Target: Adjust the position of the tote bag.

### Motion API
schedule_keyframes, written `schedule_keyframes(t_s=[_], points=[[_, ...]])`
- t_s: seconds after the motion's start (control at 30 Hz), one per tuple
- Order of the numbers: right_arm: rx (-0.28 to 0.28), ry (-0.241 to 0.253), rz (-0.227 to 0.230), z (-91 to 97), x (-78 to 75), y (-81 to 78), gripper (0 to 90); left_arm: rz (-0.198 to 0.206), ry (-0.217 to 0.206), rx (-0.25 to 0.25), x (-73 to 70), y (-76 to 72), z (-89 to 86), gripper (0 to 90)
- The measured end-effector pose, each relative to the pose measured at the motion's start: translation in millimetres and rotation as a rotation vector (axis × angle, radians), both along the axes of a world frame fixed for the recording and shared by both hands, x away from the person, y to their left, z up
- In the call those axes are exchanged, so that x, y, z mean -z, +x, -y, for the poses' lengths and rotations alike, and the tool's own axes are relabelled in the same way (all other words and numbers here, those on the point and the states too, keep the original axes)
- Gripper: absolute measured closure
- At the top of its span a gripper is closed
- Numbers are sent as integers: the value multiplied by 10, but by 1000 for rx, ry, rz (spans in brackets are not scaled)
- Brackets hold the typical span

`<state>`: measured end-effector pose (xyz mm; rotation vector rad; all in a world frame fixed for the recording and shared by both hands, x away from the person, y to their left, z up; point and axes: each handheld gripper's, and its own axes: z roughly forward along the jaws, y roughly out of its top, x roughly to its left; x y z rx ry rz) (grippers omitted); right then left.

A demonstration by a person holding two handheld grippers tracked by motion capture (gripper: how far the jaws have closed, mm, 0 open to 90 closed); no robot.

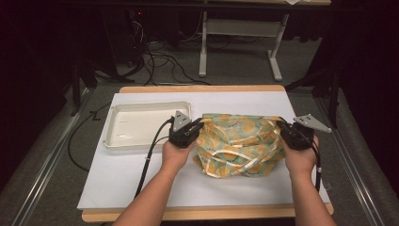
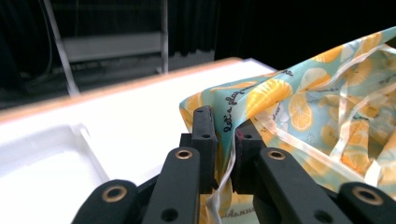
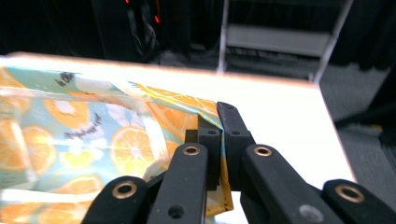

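Observation:
A teal cloth (image 1: 237,143) printed with orange slices and trimmed with pale ribbon lies bunched on the white table top (image 1: 141,183). My left gripper (image 1: 200,125) is at its left corner. In the left gripper view the cloth (image 2: 317,107) edge and a ribbon run through a narrow gap between the jaws of my left gripper (image 2: 225,128), which stand slightly apart. My right gripper (image 1: 281,125) holds the right corner. In the right gripper view my right gripper (image 3: 223,116) is shut tight on the folded edge of the cloth (image 3: 93,135).
A shallow white tray (image 1: 141,106) sits left of the cloth, just behind my left hand; its rim (image 2: 86,135) also appears in the left gripper view. A desk frame (image 1: 237,28) and cables stand on the floor beyond the table's far edge.

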<state>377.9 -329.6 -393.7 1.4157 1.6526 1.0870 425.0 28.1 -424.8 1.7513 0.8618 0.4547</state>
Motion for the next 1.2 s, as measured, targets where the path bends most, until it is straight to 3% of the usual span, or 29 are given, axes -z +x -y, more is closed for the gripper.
schedule_keyframes(t_s=[0.17,0.27,0.37,0.47,0.57,0.77,0.93,1.1,1.2], points=[[27,8,-71,36,314,86,871,-62,96,-1,272,-17,94,795],[30,17,-93,50,423,80,862,-73,136,5,365,-43,121,776],[28,11,-107,53,457,62,746,-84,124,12,395,-70,120,761],[39,29,-68,67,326,-5,652,-77,113,11,369,-91,112,733],[38,20,-33,69,172,-75,615,-63,100,4,327,-111,101,721],[11,12,47,23,-162,-291,599,-51,90,-17,295,-116,89,699],[-29,12,103,-81,-376,-443,598,-20,59,-42,197,-153,29,615],[-90,11,142,-254,-494,-569,607,31,27,-54,43,-237,-92,544],[-115,-2,135,-355,-447,-594,612,52,-15,-3,-54,-386,-124,542]])
